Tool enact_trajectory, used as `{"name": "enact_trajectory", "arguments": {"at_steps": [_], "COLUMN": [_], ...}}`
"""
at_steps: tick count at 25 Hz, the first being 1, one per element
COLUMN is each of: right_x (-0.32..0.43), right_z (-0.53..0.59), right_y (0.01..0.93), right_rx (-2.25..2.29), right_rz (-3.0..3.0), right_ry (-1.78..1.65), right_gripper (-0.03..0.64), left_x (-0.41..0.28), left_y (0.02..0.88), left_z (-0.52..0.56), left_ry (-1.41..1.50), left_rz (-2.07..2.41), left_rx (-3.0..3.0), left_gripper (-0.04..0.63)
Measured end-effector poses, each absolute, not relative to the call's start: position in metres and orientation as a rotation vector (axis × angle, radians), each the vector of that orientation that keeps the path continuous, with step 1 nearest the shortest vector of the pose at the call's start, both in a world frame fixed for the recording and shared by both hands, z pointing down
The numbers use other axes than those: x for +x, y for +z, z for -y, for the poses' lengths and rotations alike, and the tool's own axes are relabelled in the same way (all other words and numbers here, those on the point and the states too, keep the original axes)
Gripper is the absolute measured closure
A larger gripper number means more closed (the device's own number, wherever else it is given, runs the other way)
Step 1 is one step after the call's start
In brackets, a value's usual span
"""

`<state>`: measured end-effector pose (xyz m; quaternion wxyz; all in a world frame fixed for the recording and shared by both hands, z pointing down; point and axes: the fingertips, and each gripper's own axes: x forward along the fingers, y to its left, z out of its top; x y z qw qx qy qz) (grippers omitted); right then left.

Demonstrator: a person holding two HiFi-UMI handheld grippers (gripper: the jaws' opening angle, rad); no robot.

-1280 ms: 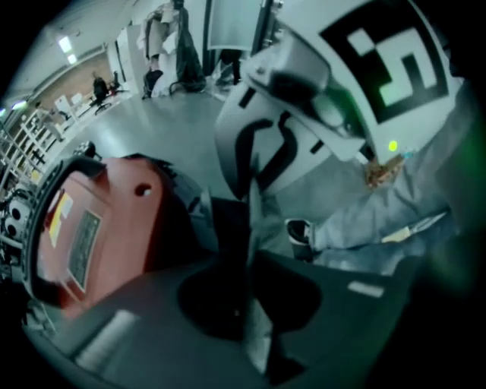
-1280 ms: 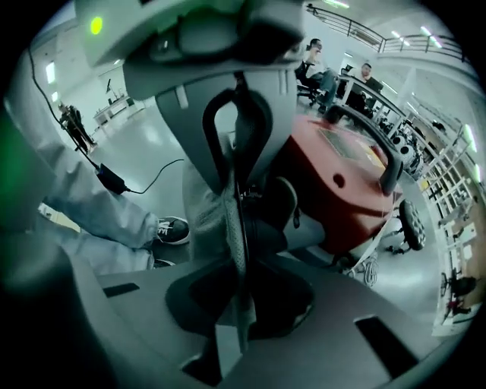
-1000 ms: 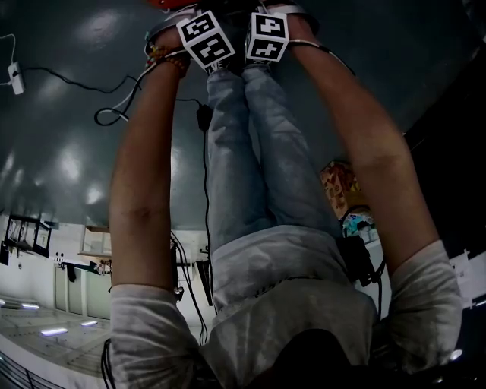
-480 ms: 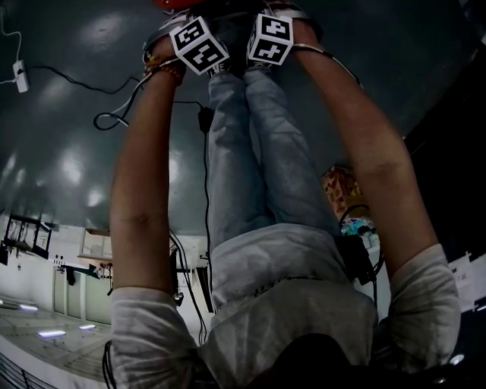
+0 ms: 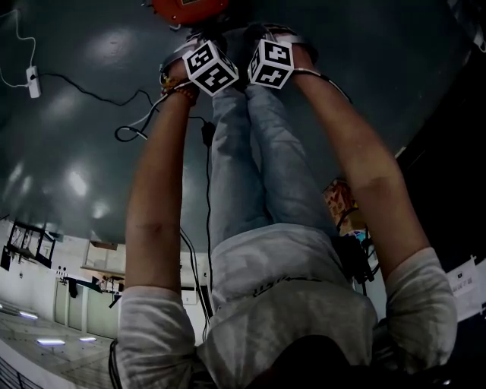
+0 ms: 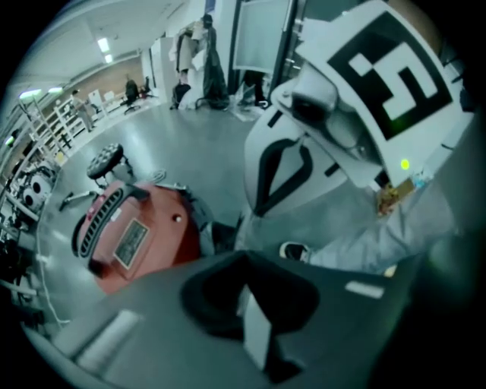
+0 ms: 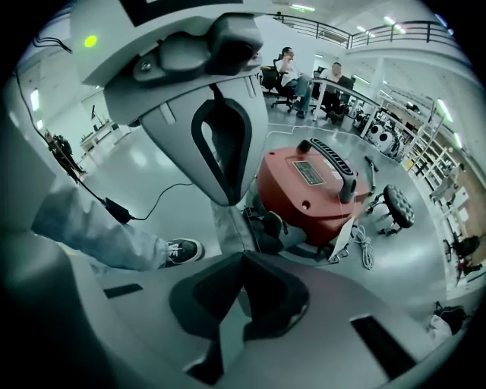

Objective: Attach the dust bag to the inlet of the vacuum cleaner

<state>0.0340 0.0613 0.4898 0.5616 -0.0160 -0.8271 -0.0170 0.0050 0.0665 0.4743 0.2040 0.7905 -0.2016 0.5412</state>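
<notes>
The red vacuum cleaner (image 5: 186,9) stands on the grey floor just beyond my feet, seen also in the left gripper view (image 6: 133,235) and the right gripper view (image 7: 311,194). I see no dust bag in any view. Both grippers hang side by side over my legs, close to the vacuum. My left gripper (image 5: 213,67) tapers to one closed tip (image 7: 228,199) with nothing showing in it. My right gripper (image 5: 271,63) likewise narrows to a closed tip (image 6: 262,209). Each gripper's own grey body fills the lower half of its view.
A black power cable (image 5: 129,125) loops across the floor on the left, and a white cord (image 7: 364,247) lies beside the vacuum. My shoe (image 7: 182,249) stands near the vacuum. A wheeled stool (image 7: 395,205) is behind it. People sit at desks (image 7: 300,72) far off.
The head view has tipped forward, bringing the red vacuum into sight at the top edge. Both marker cubes sit a little lower in the picture. The grippers stay side by side.
</notes>
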Motion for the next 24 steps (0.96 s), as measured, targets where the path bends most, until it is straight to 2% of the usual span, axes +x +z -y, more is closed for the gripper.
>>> {"name": "enact_trajectory", "arguments": {"at_steps": [13, 18, 24], "right_x": [0.026, 0.022, 0.017], "right_z": [-0.062, -0.051, -0.066], "right_y": [0.484, 0.507, 0.482], "right_rx": [-0.009, -0.024, -0.031], "right_rz": [1.989, 1.989, 2.0], "right_ry": [-0.054, -0.056, -0.062], "right_gripper": [0.607, 0.607, 0.607], "left_x": [0.005, 0.002, -0.004], "left_y": [0.482, 0.505, 0.483], "left_z": [-0.072, -0.061, -0.073], "left_ry": [1.501, 1.488, 1.493], "left_rz": [0.589, 0.584, 0.587], "left_rx": [2.171, 2.153, 2.15], "left_gripper": [0.592, 0.592, 0.592]}}
